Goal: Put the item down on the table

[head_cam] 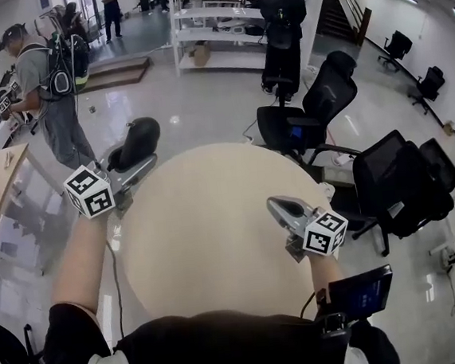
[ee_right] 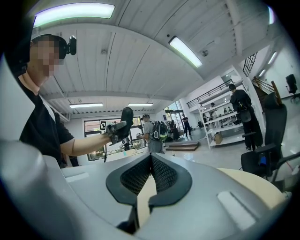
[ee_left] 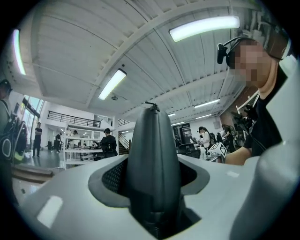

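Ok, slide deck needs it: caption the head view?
Left gripper holds a dark item beside the round table; right gripper empty.

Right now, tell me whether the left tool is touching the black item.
Touching. In the left gripper view the black item sits clamped in the left tool, jaws pressed against both sides.

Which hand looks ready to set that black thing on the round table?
Left. The left gripper clamps the black item near the table edge; the right gripper holds nothing, its jaws together.
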